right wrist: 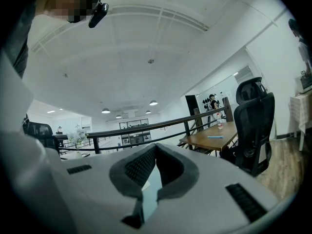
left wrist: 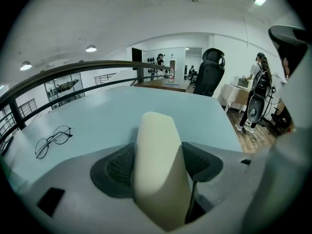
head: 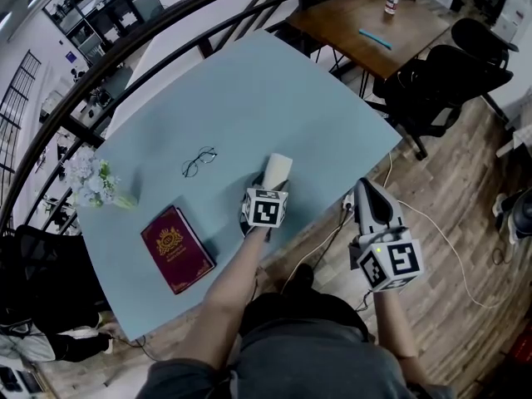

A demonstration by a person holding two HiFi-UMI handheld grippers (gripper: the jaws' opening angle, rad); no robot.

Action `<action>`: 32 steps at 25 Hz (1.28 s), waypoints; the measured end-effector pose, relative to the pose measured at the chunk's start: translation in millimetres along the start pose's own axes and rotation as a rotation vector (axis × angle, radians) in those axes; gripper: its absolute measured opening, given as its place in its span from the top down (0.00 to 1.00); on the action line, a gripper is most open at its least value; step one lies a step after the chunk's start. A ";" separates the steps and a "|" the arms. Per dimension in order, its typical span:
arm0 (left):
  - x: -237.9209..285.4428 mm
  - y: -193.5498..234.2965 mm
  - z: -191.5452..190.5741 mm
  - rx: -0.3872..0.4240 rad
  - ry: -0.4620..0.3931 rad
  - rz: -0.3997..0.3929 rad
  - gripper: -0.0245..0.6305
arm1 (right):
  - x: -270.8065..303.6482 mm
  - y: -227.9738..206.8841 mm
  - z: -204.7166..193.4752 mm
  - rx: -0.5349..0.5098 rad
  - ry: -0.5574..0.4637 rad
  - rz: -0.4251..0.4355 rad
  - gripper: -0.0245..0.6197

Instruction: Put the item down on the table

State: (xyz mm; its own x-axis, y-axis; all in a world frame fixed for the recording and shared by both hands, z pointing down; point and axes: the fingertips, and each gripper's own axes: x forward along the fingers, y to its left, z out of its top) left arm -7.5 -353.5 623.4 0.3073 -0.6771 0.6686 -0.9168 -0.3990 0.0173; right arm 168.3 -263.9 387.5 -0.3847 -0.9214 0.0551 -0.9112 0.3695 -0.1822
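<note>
Left gripper (left wrist: 157, 165) clamped on cream item (head: 278, 169), jaws pinching its lower part. Item's long axis runs out along jaws, above table (head: 249, 90) near its front edge, maybe just clear of top, hard to judge. Right gripper (right wrist: 155, 172) beyond that edge, jaws together, empty.

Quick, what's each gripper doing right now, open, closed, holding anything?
Left gripper: closed on the cream oblong item.
Right gripper: closed, holding nothing.
</note>
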 end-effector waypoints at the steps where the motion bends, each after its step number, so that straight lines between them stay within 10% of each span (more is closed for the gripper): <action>1: 0.7 0.0 -0.7 0.002 0.010 0.000 0.49 | -0.3 0.2 -0.1 0.000 -0.001 0.000 0.96; 21: 3.6 1.1 0.3 -0.018 0.066 -0.035 0.49 | -8.3 9.6 0.5 -0.007 -0.003 0.020 0.96; 32: -50.4 6.7 45.8 -0.036 -0.157 0.005 0.49 | -13.1 13.9 4.3 -0.010 -0.018 0.025 0.96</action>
State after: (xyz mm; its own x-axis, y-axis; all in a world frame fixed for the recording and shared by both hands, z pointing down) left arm -17.5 -350.4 555.8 0.3364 -0.7685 0.5443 -0.9261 -0.3748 0.0432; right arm 161.3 -247.2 380.0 -0.4051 -0.9137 0.0329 -0.9027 0.3939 -0.1733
